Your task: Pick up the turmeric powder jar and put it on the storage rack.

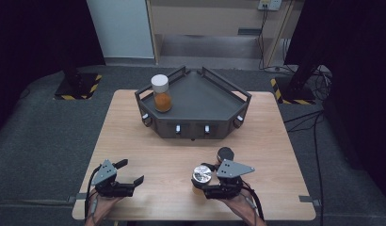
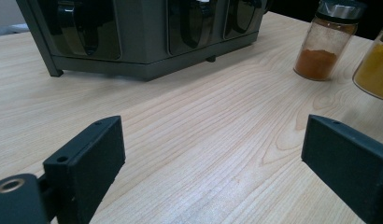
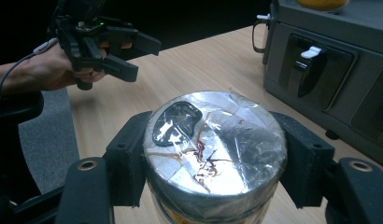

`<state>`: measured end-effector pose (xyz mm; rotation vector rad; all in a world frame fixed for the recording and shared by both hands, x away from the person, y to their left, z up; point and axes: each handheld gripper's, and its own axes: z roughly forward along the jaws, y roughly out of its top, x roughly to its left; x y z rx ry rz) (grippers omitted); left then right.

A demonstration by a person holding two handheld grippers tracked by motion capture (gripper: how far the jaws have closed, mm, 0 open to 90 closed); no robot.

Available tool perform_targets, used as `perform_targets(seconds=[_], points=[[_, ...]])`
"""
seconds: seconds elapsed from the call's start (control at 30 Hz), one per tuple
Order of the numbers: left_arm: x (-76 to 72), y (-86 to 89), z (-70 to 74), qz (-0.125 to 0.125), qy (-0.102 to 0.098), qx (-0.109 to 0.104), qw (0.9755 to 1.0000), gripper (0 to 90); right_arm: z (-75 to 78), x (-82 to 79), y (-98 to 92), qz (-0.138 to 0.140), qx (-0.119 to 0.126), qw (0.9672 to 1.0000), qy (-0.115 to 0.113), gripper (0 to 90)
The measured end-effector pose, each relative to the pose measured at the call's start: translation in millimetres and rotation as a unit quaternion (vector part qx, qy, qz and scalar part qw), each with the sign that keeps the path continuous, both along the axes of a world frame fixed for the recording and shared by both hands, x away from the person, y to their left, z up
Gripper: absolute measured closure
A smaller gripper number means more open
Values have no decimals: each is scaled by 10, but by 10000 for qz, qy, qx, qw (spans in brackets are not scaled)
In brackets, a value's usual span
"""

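Lower left of the high view, the left gripper [image 1: 130, 173] hovers over bare bench [image 1: 148, 141] with jaws wide apart, nothing between them. Just right of centre, the right gripper [image 1: 204, 182] is clamped on the foil-topped jar [image 1: 202, 173], upright. The rack [image 1: 219, 101] sits straight up-frame from it, so the right hand's clearly the closer one.

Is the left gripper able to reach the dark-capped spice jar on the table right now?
Probably yes. The left gripper is open and holds nothing, and bare table lies between it and the dark-capped spice jar. The right gripper, shut on another jar, stands close beside.
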<state>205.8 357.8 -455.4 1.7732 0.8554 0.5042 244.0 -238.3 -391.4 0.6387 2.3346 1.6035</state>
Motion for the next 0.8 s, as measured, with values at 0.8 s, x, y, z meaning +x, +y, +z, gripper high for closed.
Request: perform_targets(seconds=[0.8], points=[[7, -8, 0, 4, 23, 14, 10000, 53, 555, 333, 195, -311, -16, 9994, 134, 346]])
